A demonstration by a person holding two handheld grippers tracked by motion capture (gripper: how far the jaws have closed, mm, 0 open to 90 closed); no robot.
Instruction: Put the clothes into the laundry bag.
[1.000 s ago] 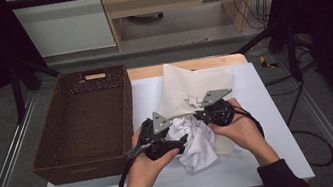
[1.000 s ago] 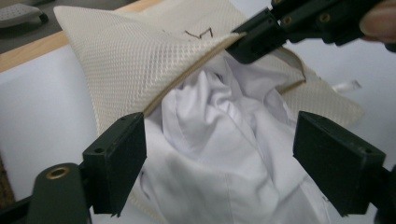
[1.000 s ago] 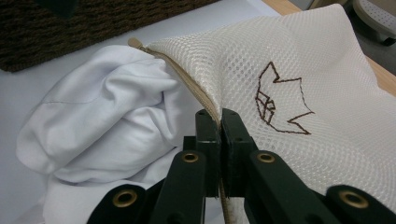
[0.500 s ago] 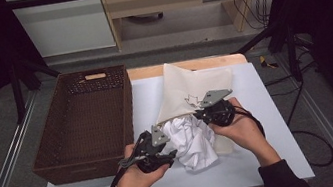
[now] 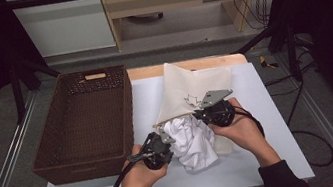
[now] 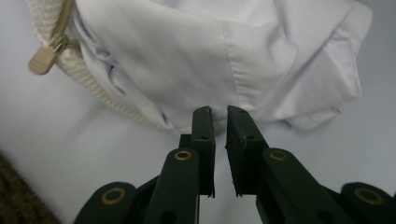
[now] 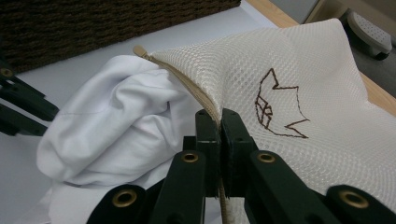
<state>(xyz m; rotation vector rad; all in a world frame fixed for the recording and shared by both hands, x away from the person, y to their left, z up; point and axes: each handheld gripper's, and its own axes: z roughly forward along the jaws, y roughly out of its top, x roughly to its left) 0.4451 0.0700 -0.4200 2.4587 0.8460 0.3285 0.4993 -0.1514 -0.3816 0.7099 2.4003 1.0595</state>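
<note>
The soft white cotton shirt [image 5: 192, 142] lies bunched on the pale table [image 5: 266, 158], half inside the cream mesh zip bag [image 5: 193, 84]. The right gripper [image 7: 218, 116] pinches the bag's zip edge tight. The left gripper [image 6: 218, 114] has just been closing, with only a thin gap left and nothing gripped yet. The shirt looks light and floppy, so grab a thick fold.

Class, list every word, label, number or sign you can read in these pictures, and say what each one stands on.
No readable words or numbers anywhere.
Mesh bag: a brown line drawing stitched on it, a jagged outline, no letters.
Basket: a pale tag on the far rim, too small to read.
White garment: plain, no print.
</note>
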